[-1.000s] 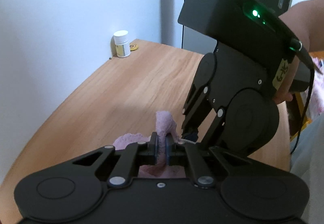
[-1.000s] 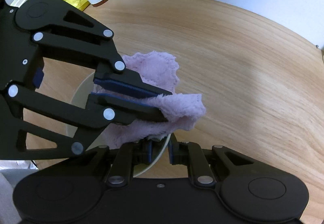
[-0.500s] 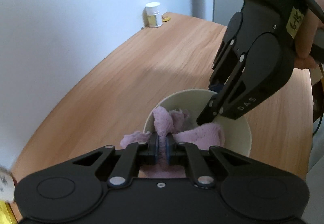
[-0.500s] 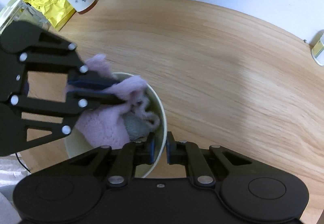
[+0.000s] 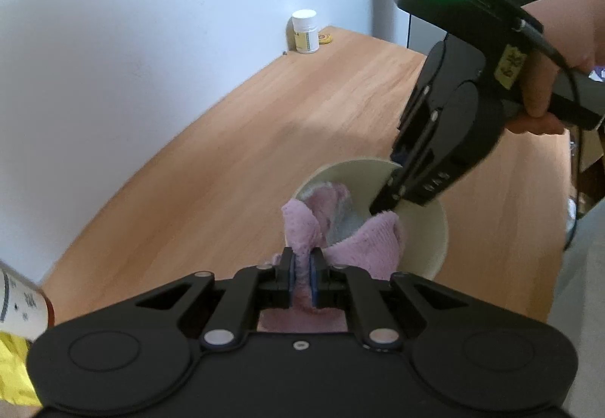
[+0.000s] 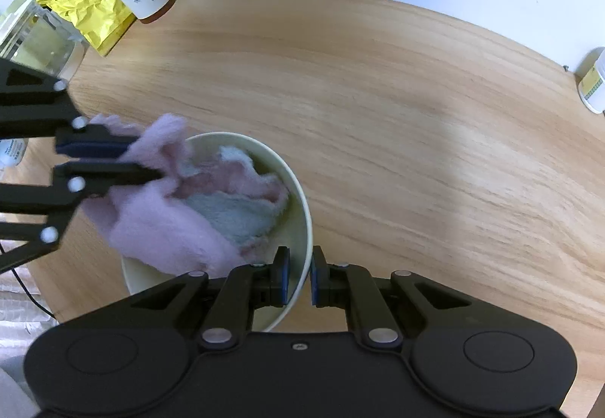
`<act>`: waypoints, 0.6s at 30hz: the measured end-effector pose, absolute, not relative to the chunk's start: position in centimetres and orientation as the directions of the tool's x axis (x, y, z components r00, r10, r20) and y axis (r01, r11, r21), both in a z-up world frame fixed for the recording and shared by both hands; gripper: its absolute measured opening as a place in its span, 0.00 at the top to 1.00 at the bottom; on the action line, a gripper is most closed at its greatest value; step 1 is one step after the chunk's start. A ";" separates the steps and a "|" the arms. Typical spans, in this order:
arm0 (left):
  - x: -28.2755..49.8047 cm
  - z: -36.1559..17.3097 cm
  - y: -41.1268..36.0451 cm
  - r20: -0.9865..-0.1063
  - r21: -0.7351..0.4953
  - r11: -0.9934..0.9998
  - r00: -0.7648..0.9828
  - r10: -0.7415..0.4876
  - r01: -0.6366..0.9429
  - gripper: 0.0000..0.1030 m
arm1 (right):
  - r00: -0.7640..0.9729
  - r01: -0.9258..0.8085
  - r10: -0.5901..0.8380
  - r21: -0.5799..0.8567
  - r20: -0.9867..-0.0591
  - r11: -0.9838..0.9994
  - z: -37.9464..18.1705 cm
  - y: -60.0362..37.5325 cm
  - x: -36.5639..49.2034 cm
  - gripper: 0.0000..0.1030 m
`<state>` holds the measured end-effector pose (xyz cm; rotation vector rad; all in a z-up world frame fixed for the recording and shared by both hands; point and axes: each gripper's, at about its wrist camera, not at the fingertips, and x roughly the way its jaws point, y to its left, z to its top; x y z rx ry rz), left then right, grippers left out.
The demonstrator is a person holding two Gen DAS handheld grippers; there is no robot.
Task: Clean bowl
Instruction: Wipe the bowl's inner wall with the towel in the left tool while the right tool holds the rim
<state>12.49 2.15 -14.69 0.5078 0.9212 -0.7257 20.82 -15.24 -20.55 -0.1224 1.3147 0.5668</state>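
Bowl [image 6: 298,191] tilted over table [image 6: 416,123] front edge, rim pinched by right gripper [image 6: 299,276]. Left gripper [image 5: 301,276] clamps pink cloth [image 5: 363,240] inside bowl. Sweep cloth round inner wall, pressing lightly; keep rim grip firm against twisting.

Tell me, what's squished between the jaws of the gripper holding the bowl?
The bowl's thin rim. In the right wrist view, the right gripper has one jaw inside the wall and one outside.

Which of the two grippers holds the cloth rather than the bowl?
The left gripper: its pads pinch the pink cloth. The right gripper clamps the bowl rim instead.
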 end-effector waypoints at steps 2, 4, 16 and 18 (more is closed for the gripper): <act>12.3 -14.8 2.0 -0.858 0.080 0.643 0.381 -0.344 0.762 0.93 | 0.140 -0.456 0.320 0.226 -0.937 0.860 -20.6 -15.0 21.0 0.88; 11.9 -14.9 1.7 -0.863 0.073 0.636 0.368 -0.346 0.768 0.93 | 0.138 -0.451 0.316 0.225 -0.939 0.864 -20.6 -14.8 21.2 0.88; 10.1 -15.7 -1.8 -0.858 -0.070 0.631 0.276 -0.434 0.773 0.93 | 0.131 -0.420 0.296 0.218 -0.946 0.881 -20.5 -14.6 21.2 0.88; 10.1 -15.9 -2.6 -0.853 -0.081 0.632 0.274 -0.444 0.771 0.93 | 0.130 -0.417 0.297 0.219 -0.946 0.882 -20.5 -14.7 21.1 0.88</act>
